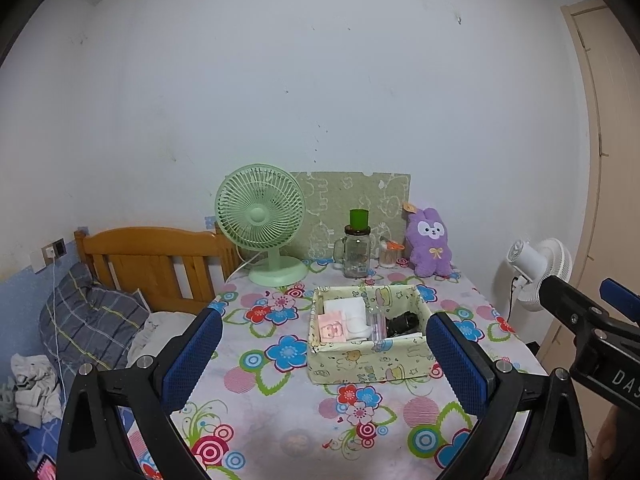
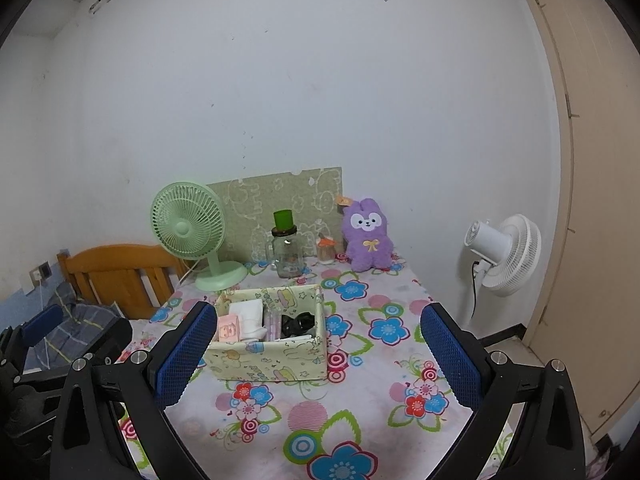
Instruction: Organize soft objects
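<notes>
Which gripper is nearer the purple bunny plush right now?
Right, though only slightly. The right gripper and left gripper both hover open over the near table edge, well short of the purple bunny plush by the wall.

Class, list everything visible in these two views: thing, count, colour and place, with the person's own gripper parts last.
Table: one, floral cloth, centre.
Fabric box: one, pale yellow print, mid-table, holding small items.
Plush rabbit: one, purple, back right against wall.
Desk fan: one, green, back left.
Glass jar: one, clear, green cup on top, back centre.
Standing fan: one, white, right of table.
Bed headboard: one, wooden, left.
Left gripper: one, black with blue pads, open.
Right gripper: one, same colours, open.
</notes>
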`<control>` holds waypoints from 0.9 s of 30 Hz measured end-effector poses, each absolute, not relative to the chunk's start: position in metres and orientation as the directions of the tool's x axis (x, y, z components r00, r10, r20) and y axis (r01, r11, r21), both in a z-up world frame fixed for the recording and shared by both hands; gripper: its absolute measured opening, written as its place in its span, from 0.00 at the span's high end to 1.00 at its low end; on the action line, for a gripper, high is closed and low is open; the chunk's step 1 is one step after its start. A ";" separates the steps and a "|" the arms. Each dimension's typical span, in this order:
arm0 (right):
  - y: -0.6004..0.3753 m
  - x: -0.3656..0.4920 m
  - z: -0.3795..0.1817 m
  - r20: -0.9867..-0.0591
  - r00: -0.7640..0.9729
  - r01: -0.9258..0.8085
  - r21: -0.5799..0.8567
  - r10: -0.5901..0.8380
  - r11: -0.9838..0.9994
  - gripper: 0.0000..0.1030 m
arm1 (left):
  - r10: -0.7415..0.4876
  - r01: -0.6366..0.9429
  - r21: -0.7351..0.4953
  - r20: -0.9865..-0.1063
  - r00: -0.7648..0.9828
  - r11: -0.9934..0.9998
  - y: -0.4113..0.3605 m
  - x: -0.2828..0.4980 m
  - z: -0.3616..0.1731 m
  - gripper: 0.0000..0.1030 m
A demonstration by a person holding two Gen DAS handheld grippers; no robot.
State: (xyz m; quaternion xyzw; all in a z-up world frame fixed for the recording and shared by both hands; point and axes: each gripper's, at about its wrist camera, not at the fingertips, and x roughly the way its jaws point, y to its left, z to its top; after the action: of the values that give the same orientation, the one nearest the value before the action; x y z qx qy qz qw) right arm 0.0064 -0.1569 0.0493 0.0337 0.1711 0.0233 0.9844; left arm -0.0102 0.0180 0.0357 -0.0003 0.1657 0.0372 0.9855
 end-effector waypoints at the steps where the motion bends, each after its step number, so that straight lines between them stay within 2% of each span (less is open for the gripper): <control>1: -0.157 0.007 0.049 -0.336 0.940 -0.033 0.073 0.056 0.997 0.00 | 0.075 -0.075 0.012 -0.327 0.942 0.997 0.018 -0.010 0.036 0.00; 27: -0.157 0.009 0.045 -0.355 0.933 -0.031 0.072 0.054 0.997 0.00 | 0.077 -0.077 0.012 -0.329 0.941 0.997 0.019 -0.014 0.040 0.00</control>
State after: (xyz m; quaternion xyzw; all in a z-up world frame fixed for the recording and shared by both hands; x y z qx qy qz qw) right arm 0.0085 -0.1571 0.0452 0.0329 0.1813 0.0216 0.9826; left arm -0.0138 0.0189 0.0396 -0.0004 0.1667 0.0390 0.9852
